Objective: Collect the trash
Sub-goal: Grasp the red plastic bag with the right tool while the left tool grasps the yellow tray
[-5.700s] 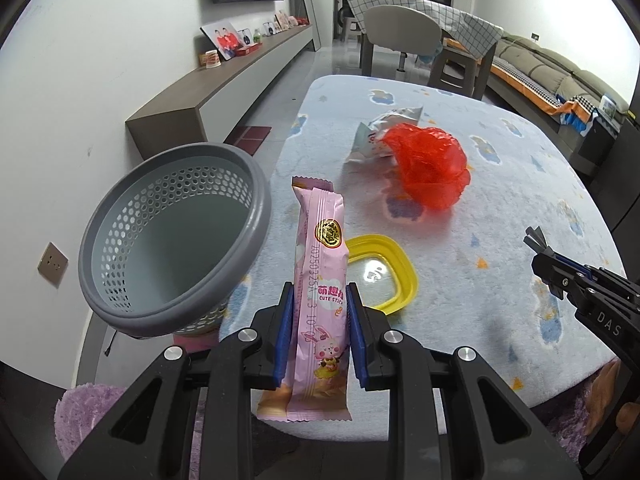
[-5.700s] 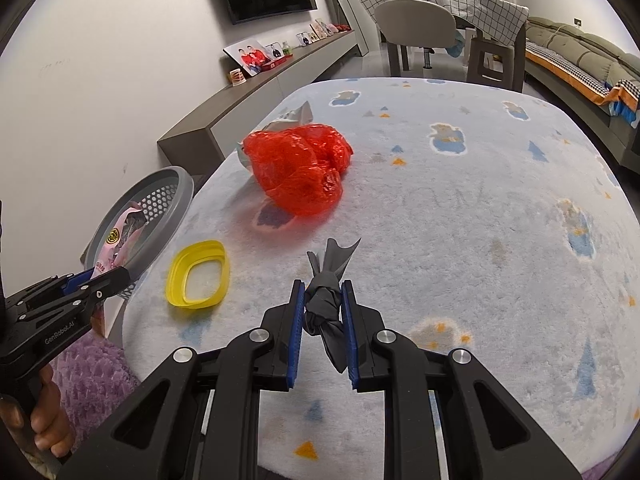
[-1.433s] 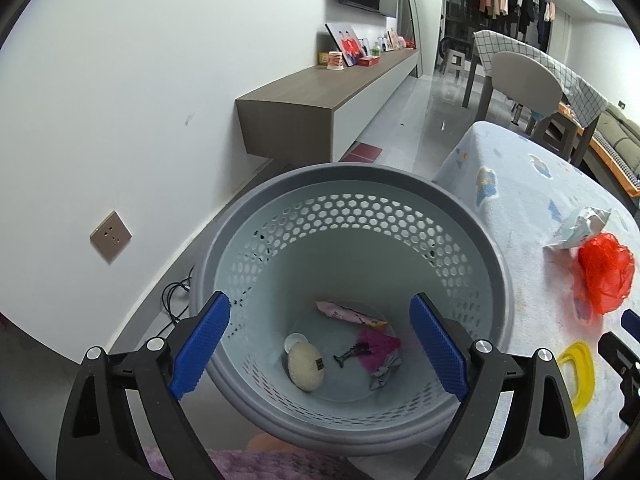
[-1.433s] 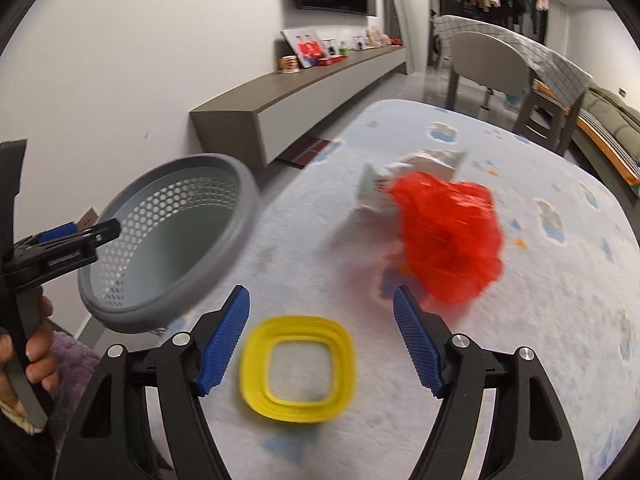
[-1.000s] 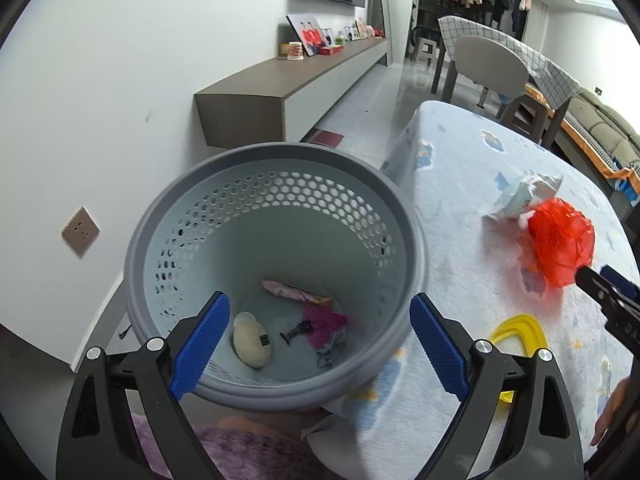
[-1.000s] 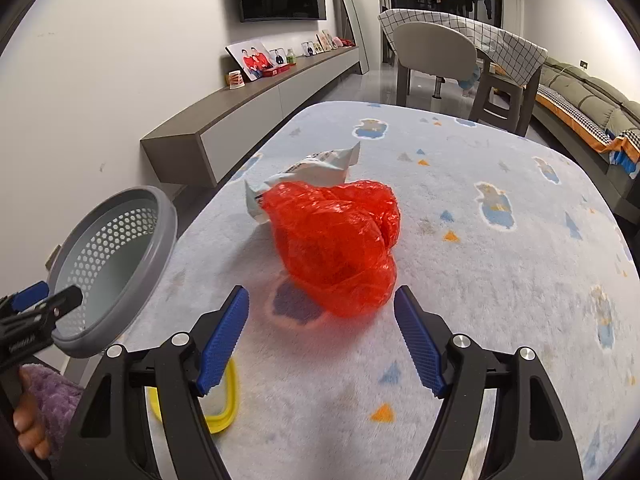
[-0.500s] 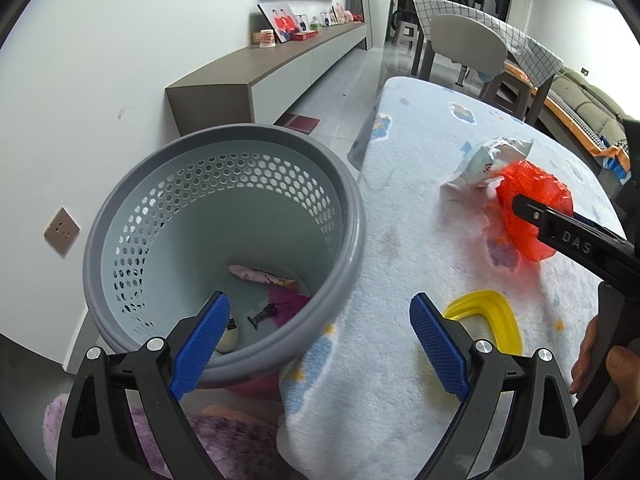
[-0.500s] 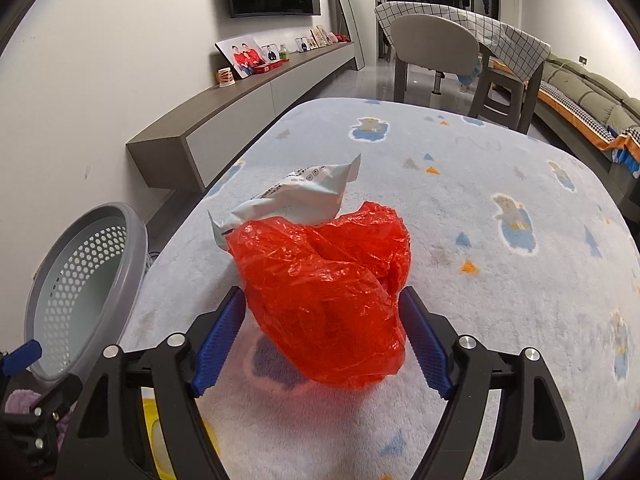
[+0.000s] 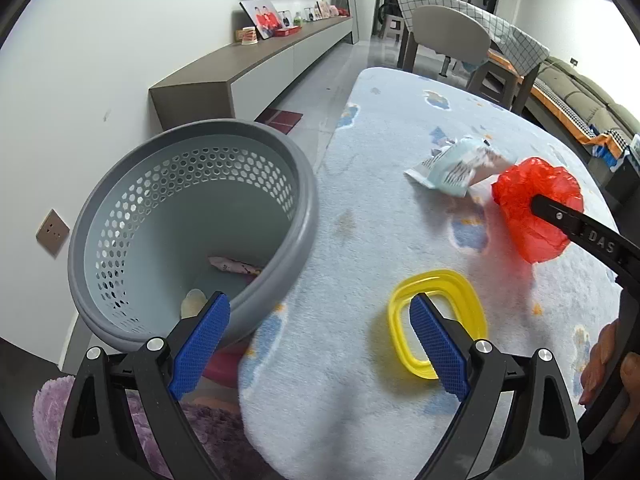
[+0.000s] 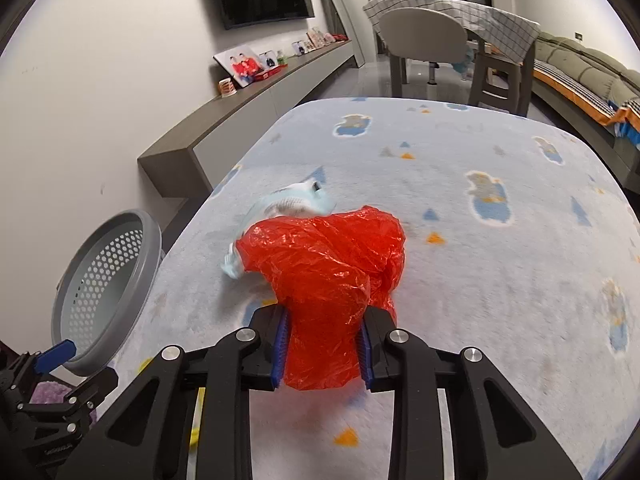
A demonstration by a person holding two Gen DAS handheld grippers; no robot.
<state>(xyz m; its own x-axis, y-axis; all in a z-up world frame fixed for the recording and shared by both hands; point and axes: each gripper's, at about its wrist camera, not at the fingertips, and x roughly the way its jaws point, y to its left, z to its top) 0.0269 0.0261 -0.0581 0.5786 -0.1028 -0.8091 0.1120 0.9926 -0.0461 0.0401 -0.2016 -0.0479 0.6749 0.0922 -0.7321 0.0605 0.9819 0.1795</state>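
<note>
My right gripper [image 10: 323, 347] is shut on a crumpled red plastic bag [image 10: 328, 276] on the blue patterned tablecloth [image 10: 460, 216]; the bag also shows in the left wrist view [image 9: 536, 204]. A pale blue-white wrapper [image 10: 286, 204] lies just behind the bag, also in the left wrist view [image 9: 452, 166]. My left gripper [image 9: 316, 344] is open and empty, above the table's near edge. A yellow ring lid [image 9: 436, 322] lies by its right finger. The grey perforated basket [image 9: 192, 236] holds earlier trash, left of the table.
A purple fluffy rug [image 9: 52, 404] lies below the basket. A low grey wall cabinet [image 9: 256, 68] runs along the left wall. A chair [image 10: 424, 36] and a sofa [image 10: 592, 76] stand beyond the table's far end.
Both grippers dropped their earlier trash into the basket and opened. The right gripper moved to the red bag and closed on it. The left gripper swung from the basket toward the yellow lid.
</note>
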